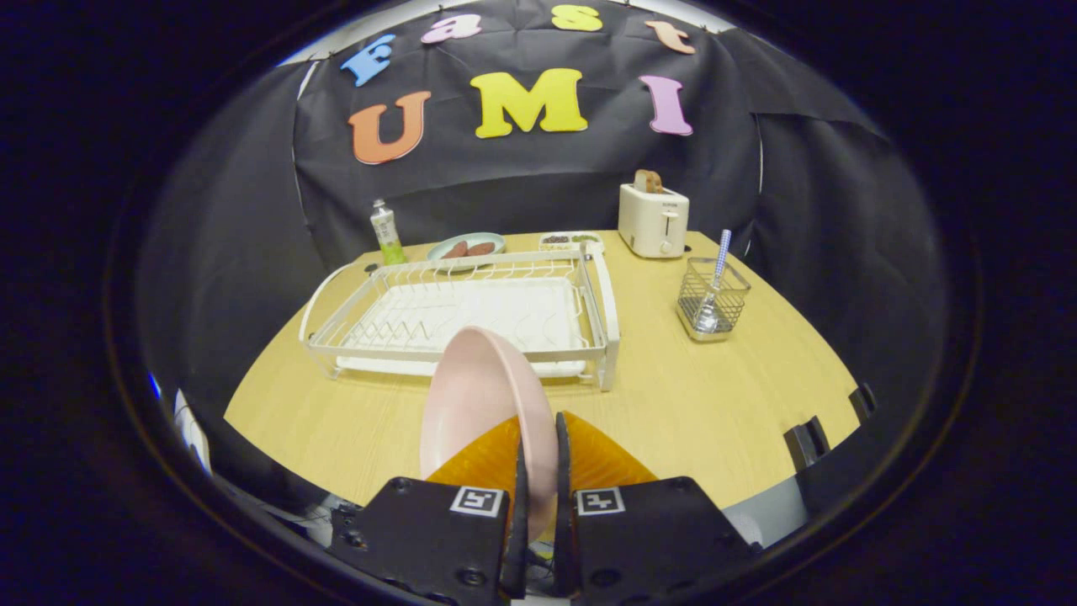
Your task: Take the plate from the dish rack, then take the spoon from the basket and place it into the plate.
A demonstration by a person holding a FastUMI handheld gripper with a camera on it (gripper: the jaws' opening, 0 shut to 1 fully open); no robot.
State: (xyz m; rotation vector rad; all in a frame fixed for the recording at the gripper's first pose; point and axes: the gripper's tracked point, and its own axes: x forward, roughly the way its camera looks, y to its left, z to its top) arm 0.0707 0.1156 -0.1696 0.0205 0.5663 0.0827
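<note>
While my gripper (538, 471) is clamping the pink plate's (480, 396) rim on edge, the white dish rack (471, 307) is sitting beyond; the spoon (715, 290) is standing in the wire basket (712, 299).

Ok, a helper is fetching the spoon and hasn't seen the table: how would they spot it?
Start at the white toaster at the table's back. In front of it, right of the dish rack, stands a small wire basket. The spoon stands upright inside; it alone has a blue-checked handle.

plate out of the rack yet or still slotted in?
Out. The pink plate stands on edge, pinched between the gripper fingers, nearer than the dish rack, whose slots hold nothing.
</note>
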